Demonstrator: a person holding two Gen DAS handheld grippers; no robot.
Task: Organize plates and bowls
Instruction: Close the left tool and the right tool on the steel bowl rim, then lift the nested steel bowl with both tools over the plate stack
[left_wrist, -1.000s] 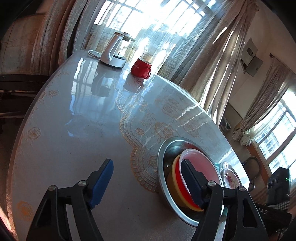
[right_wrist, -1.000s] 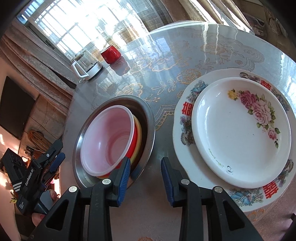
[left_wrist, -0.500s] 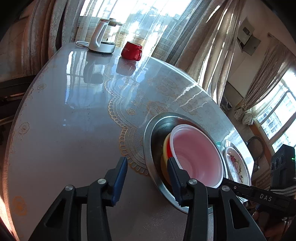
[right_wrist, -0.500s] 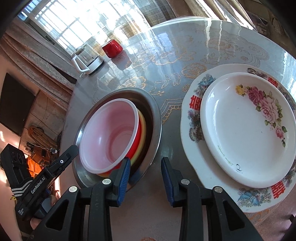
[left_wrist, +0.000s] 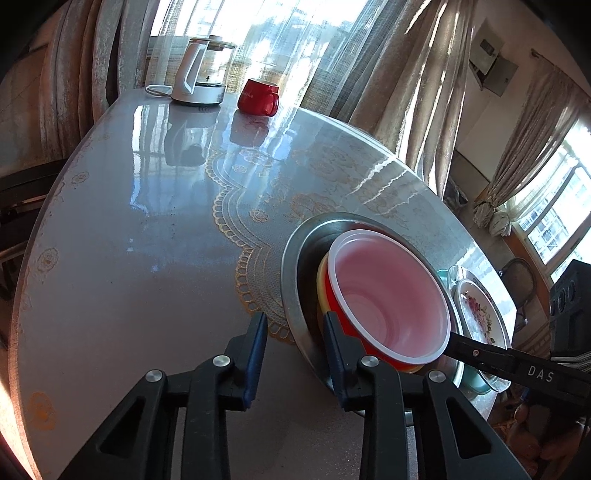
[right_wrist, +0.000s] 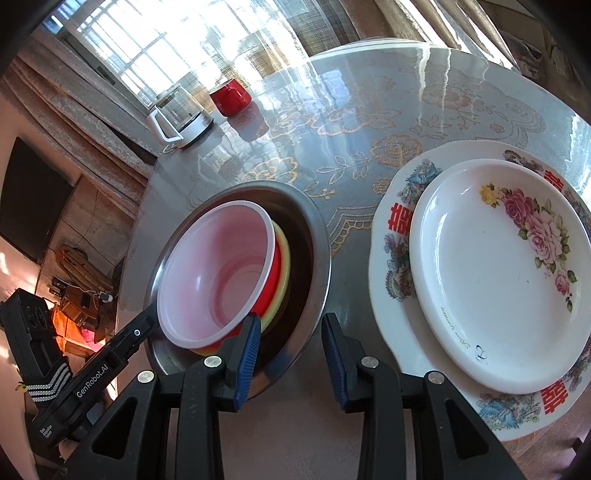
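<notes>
Stacking seemingly done: clear bowl (right_wrist: 214, 273) nested in red bowl (right_wrist: 274, 280) and yellow bowl (right_wrist: 285, 269) inside steel basin (right_wrist: 314, 236); small plate (right_wrist: 498, 273) atop large plate (right_wrist: 395, 258) on counter (right_wrist: 369, 110). Left claw (left_wrist: 294, 321) just narrowing, right claw (right_wrist: 290, 319) narrow, each astride basin rim, clamping nothing. Remaining, probably: shifting basin.

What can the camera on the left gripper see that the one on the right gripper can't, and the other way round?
Only the left wrist view shows a grey wall box and a chair beyond the table.

Only the right wrist view shows the floral plate in full, stacked on the large plate with red characters, plus a dark screen.

Both show the kettle, the red mug and the steel basin holding nested bowls, the pale pink bowl on top.
</notes>
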